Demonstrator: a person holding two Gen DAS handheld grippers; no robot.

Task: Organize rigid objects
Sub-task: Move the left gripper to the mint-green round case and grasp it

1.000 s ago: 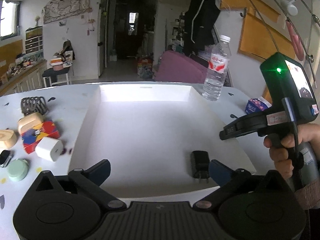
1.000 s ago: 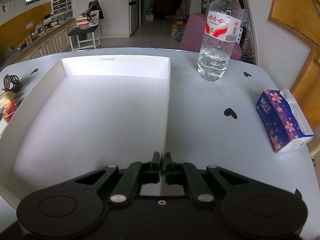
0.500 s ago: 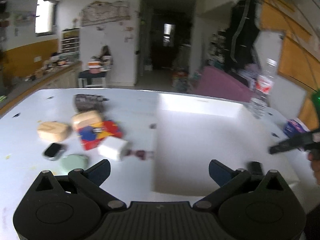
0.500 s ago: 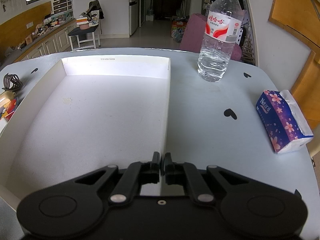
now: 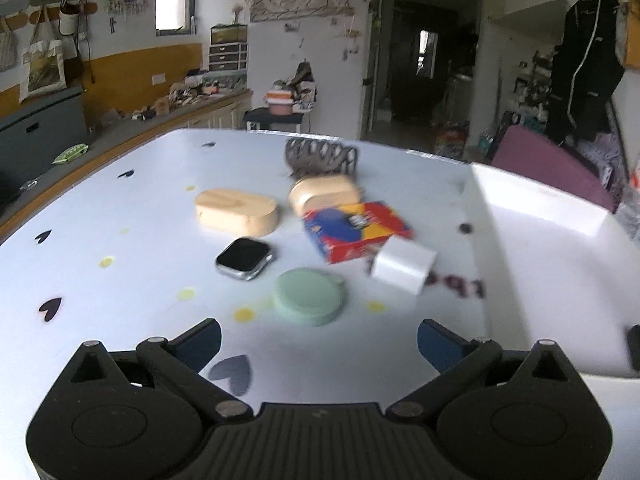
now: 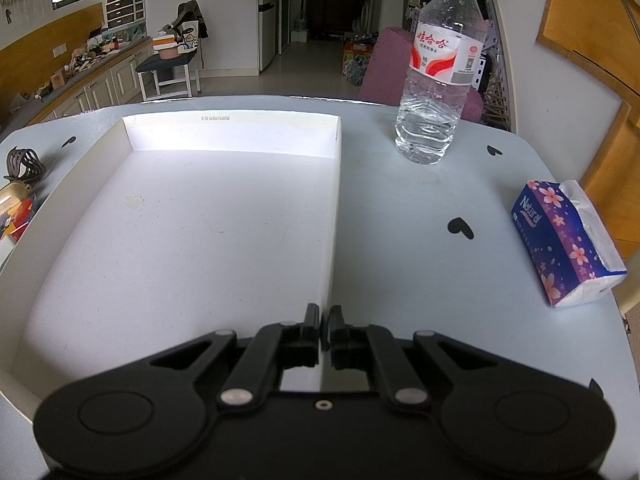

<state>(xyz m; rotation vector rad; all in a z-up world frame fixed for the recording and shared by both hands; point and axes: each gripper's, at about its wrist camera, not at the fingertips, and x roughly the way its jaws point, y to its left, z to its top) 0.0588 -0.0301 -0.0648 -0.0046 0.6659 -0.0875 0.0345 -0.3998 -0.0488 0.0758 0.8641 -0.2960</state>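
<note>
My left gripper is open and empty, low over the table, facing a cluster of small objects. Nearest is a green round case, with a smartwatch to its left and a white charger cube to its right. Behind them lie a red, blue and yellow box, a tan oval box, a tan case and a dark claw clip. The white tray is on the right, with a black charger at its near edge. My right gripper is shut on the tray's right wall.
A water bottle stands beyond the tray's far right corner. A purple tissue pack lies near the table's right edge. Black heart stickers and yellow dots mark the tabletop. A counter and chairs stand beyond the table.
My left gripper has swung left from over the tray to face the cluster of objects, and the black charger has slid to the view's right edge. The right gripper has not moved.
</note>
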